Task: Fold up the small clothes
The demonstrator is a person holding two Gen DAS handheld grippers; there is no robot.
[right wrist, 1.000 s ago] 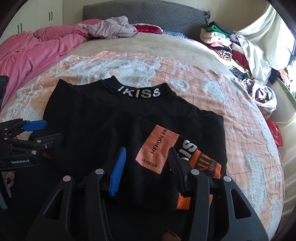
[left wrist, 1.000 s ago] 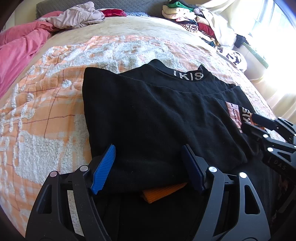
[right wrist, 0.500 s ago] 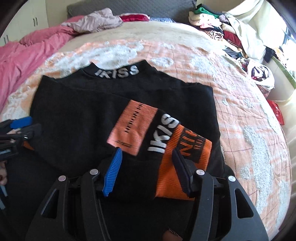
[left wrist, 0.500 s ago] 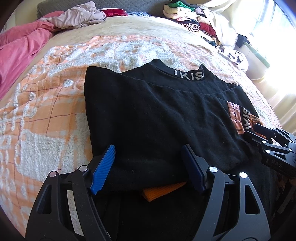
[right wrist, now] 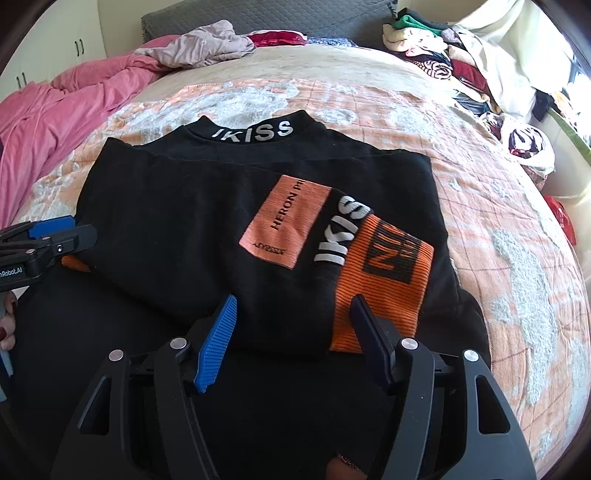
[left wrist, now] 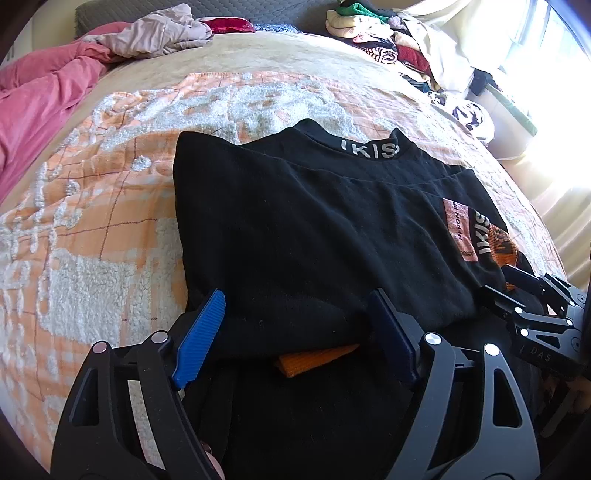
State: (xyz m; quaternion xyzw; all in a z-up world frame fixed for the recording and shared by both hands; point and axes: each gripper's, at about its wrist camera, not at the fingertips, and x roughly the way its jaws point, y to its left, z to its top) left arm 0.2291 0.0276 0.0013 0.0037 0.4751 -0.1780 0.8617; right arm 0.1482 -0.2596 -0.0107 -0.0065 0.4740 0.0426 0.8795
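A black top point(left wrist: 314, 229) with a lettered collar point(right wrist: 255, 131) lies folded on the bed. A sleeve with an orange cuff point(right wrist: 380, 280) rests across its right side. My left gripper point(left wrist: 295, 332) is at the top's near left edge. Its jaws are opening, the folded edge lies loose between the pads, and an orange cuff point(left wrist: 314, 360) peeks out below the fold. My right gripper point(right wrist: 293, 332) is at the near right edge and its jaws are opening too. The black fabric point(right wrist: 207, 221) lies between its pads and is not pinched. Each gripper shows in the other's view, the right gripper point(left wrist: 517, 295) and the left gripper point(right wrist: 48, 236).
An orange and white fleecy blanket point(left wrist: 92, 221) covers the bed under the top. A pink duvet point(left wrist: 37, 103) is bunched at the far left, with a beige garment point(left wrist: 159, 33) beyond it. A pile of clothes point(left wrist: 388, 40) sits at the far right by the bright window.
My right gripper has drawn back toward the top's near edge and its jaws have spread wider; more of the orange cuff now shows. The left gripper stayed in place, its jaws slightly wider.
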